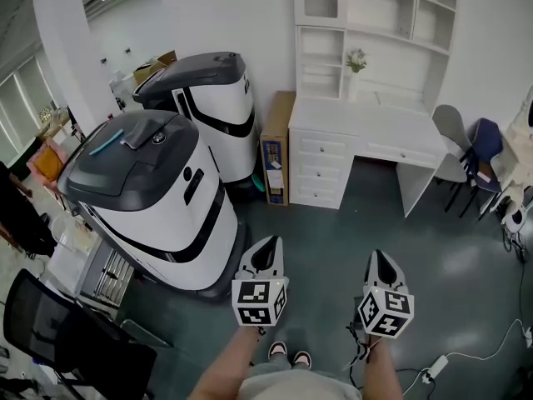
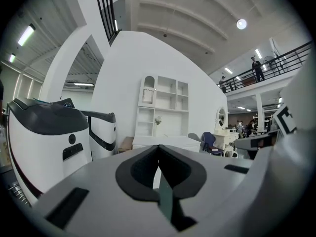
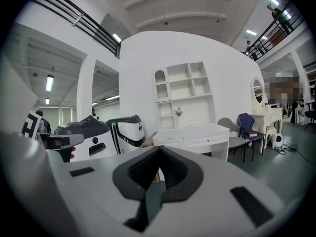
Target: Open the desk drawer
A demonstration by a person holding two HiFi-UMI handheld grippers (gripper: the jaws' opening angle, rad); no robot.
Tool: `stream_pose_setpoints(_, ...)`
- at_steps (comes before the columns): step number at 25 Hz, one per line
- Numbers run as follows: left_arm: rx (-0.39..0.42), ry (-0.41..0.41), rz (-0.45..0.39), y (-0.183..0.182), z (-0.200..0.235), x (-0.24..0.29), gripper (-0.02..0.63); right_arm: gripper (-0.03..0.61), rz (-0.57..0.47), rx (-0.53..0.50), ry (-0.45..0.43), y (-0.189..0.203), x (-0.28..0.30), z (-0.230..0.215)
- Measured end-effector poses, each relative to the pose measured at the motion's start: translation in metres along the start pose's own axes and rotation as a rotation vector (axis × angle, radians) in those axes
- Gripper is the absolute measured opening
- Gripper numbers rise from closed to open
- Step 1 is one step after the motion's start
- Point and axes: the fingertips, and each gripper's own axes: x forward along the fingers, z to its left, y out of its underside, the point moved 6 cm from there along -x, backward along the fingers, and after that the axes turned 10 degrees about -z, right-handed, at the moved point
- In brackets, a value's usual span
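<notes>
A white desk (image 1: pixel 366 123) with a shelf hutch stands against the far wall. Three stacked drawers (image 1: pixel 320 169) sit in its left pedestal, and a wide drawer (image 1: pixel 402 152) is under the top. All of them are closed. Both grippers are held level, well short of the desk across open floor. My left gripper (image 1: pixel 266 252) is shut with nothing in it, and so is my right gripper (image 1: pixel 380 261). In the left gripper view, the desk (image 2: pixel 163 142) shows small beyond the closed tips (image 2: pixel 158 147). The right gripper view shows the desk (image 3: pixel 197 135) past its closed tips (image 3: pixel 159 149).
Two big white-and-grey machines (image 1: pixel 154 198) (image 1: pixel 208 94) stand on the left, the nearer one close beside my left gripper. A cardboard box (image 1: pixel 276 148) leans at the desk's left side. Chairs (image 1: pixel 466 152) stand to its right. A power strip and cable (image 1: pixel 437 363) lie on the floor at the right.
</notes>
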Motion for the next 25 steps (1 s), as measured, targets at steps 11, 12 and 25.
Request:
stream_pose_setpoints(11,-0.05,0.033,0.038,0.019,0.02,0.029,0.021,0.006,0.037,-0.002,0.063,0.012,0.017,0.001)
stream_pose_setpoints(12,-0.052,0.039,0.04,0.02,0.021,0.032,0.027,0.006,0.036,-0.003,0.071,0.012,0.018,0.001)
stream_pose_setpoints(25,-0.032,0.086,0.052,0.027,0.042,0.056,0.117,0.006,0.051,0.008,0.136,0.023,0.04,0.007)
